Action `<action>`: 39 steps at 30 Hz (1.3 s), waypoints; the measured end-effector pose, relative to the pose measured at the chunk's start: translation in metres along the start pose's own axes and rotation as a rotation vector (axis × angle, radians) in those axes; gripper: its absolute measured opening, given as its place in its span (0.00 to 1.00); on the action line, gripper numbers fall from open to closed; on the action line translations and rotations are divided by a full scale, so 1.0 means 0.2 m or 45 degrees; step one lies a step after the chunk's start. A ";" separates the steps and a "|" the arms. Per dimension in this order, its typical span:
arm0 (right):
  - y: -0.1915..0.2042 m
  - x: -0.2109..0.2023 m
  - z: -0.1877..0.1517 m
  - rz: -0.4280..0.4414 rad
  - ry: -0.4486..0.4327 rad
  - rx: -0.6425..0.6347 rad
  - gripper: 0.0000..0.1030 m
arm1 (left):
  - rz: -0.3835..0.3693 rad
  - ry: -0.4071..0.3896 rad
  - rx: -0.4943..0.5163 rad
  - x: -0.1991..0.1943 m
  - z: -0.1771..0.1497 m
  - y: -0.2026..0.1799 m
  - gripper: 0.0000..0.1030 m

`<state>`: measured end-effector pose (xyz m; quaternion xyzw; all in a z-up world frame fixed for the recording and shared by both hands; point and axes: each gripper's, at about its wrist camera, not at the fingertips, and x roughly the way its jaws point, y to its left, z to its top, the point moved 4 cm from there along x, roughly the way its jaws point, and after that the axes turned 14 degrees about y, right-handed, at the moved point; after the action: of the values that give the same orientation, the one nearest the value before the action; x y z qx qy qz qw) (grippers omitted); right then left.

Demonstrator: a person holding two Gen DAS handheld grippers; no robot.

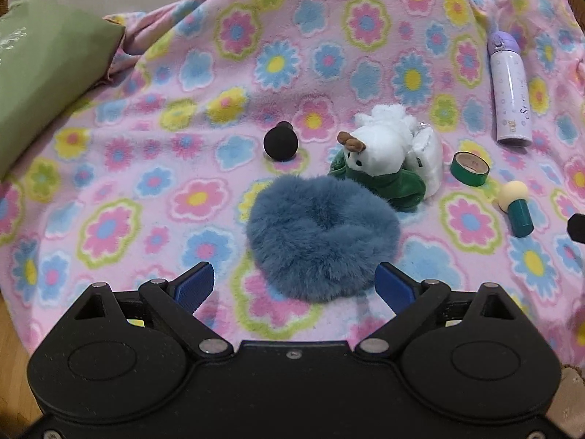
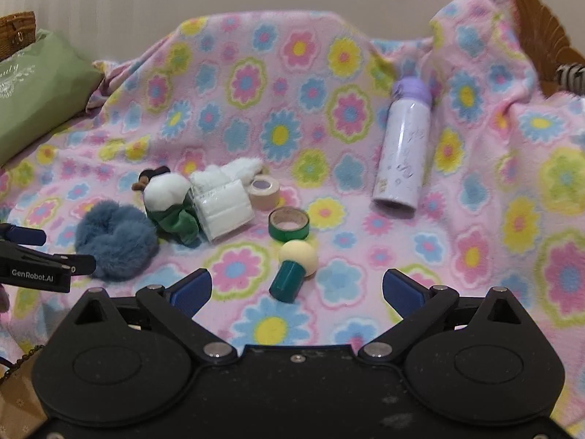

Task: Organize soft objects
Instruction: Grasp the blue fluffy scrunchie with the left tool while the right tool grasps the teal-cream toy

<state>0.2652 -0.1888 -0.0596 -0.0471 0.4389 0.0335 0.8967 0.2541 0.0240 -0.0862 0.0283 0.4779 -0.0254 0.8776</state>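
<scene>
Your left gripper [image 1: 296, 281] has its jaws spread, nothing gripped; the blue scrunchie [image 1: 321, 237] lies mid-frame just beyond them on the blanket [image 1: 146, 183]. Your right gripper [image 2: 297, 287] is likewise released, with the peg toy [image 2: 294, 269] lying centre frame just ahead.

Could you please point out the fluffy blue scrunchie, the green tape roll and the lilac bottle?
Fluffy blue scrunchie [image 1: 321, 234]: left wrist view, on its fur near the centre.
Green tape roll [image 2: 289, 224]: right wrist view, on its front outer wall.
Lilac bottle [image 2: 402, 153]: right wrist view, mid-body.
</scene>
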 end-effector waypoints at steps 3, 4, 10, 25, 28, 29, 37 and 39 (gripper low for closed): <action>-0.01 0.05 0.02 0.026 0.041 0.026 0.97 | 0.022 0.014 0.043 0.03 0.02 -0.02 0.90; -0.02 0.07 0.03 0.045 0.060 0.032 0.97 | 0.025 0.013 0.061 0.03 0.03 -0.02 0.90; -0.02 0.16 0.04 0.031 0.124 -0.067 0.97 | 0.012 0.037 0.098 0.10 0.07 -0.03 0.91; -0.10 0.40 -0.01 0.052 0.129 -0.078 0.72 | -0.053 0.019 0.083 0.27 0.11 -0.03 0.85; -0.10 0.43 0.00 0.083 0.084 -0.080 0.72 | -0.038 0.001 0.068 0.30 0.15 -0.02 0.85; -0.10 0.44 0.01 0.086 0.073 -0.083 0.72 | -0.033 -0.004 0.070 0.31 0.16 -0.02 0.85; -0.05 0.50 0.07 0.089 0.026 -0.124 0.74 | -0.023 -0.047 0.027 0.38 0.23 0.03 0.90; -0.04 0.51 0.08 0.090 0.028 -0.122 0.75 | -0.021 -0.060 0.025 0.39 0.23 0.03 0.92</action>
<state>0.3418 -0.1935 -0.1302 -0.0749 0.4480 0.0857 0.8868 0.3356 0.0244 -0.1263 0.0325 0.4571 -0.0380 0.8880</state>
